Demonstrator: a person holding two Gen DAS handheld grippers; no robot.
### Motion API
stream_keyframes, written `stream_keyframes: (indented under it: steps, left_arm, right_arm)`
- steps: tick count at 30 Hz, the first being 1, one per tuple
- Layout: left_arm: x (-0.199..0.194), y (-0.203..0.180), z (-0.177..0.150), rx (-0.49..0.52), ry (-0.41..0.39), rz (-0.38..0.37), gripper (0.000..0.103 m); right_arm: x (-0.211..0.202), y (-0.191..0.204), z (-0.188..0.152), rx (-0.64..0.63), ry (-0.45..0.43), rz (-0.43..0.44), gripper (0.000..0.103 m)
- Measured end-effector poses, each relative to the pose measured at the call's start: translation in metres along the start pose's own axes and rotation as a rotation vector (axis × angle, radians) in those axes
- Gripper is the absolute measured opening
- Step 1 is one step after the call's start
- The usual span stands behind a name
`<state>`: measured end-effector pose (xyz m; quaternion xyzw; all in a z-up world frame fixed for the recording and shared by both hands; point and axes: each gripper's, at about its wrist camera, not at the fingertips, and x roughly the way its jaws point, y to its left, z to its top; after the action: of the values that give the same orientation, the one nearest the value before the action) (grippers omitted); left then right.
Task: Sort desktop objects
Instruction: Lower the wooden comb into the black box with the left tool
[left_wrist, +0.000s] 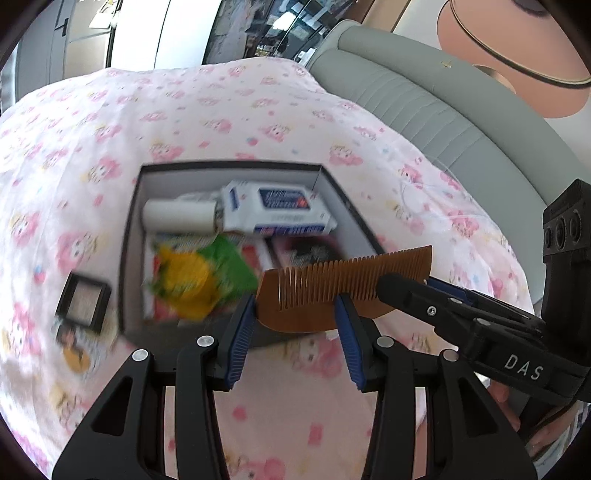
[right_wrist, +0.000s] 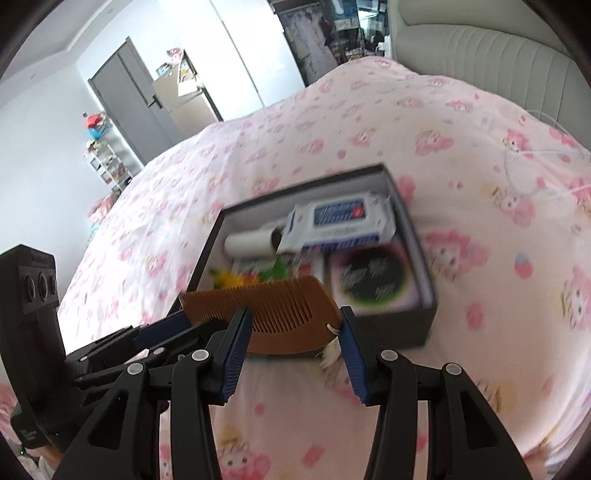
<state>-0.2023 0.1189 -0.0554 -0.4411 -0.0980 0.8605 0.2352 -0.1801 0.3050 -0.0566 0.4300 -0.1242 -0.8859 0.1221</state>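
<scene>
A brown wooden comb (left_wrist: 332, 280) hangs in the air just in front of the black box (left_wrist: 229, 166), carried between both grippers. In the left wrist view its left end sits between the blue pads of my left gripper (left_wrist: 295, 306), and my right gripper (left_wrist: 406, 291) comes in from the right onto its other end. In the right wrist view the comb (right_wrist: 280, 306) lies between the pads of my right gripper (right_wrist: 293, 325), and my left gripper (right_wrist: 177, 325) holds its left end. The box (right_wrist: 428, 321) holds a blue-white tissue pack (right_wrist: 340, 221), a white roll (right_wrist: 247, 243) and a green-yellow packet (left_wrist: 199, 280).
Everything rests on a bed with a pink patterned sheet (left_wrist: 184, 110). A small black-framed case (left_wrist: 83, 306) and a card (left_wrist: 74, 350) lie left of the box. A grey padded headboard (left_wrist: 424, 99) runs behind, and a white cable (right_wrist: 535, 177) lies at the right.
</scene>
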Motion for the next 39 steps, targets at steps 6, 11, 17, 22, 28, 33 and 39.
stream_keyframes:
  steps: [6,11,17,22,28,33,39]
  left_arm:
    - [0.027,0.001,0.029,-0.028,0.0,0.001,0.044]
    - [0.042,0.008,0.042,-0.093,-0.003,0.001,0.044]
    - [0.033,0.0,0.069,-0.067,-0.052,0.002,0.044]
    - [0.051,-0.002,0.061,-0.041,0.005,0.021,0.043]
    - [0.087,0.01,0.029,-0.089,0.098,0.029,0.042]
    - [0.1,0.009,0.021,-0.087,0.135,0.032,0.04]
    - [0.108,0.008,0.016,-0.072,0.167,0.053,0.039]
  right_arm:
    - [0.019,-0.019,0.035,0.012,-0.02,0.004,0.044]
    - [0.035,-0.026,0.052,0.01,-0.01,0.009,0.044]
    - [0.026,-0.021,0.079,-0.018,-0.06,0.018,0.044]
    - [0.031,-0.032,0.072,0.002,-0.037,0.014,0.044]
    - [0.065,-0.049,0.046,0.031,0.081,-0.042,0.044]
    - [0.071,-0.056,0.037,0.029,0.106,-0.091,0.044]
    - [0.08,-0.062,0.032,0.033,0.134,-0.116,0.044]
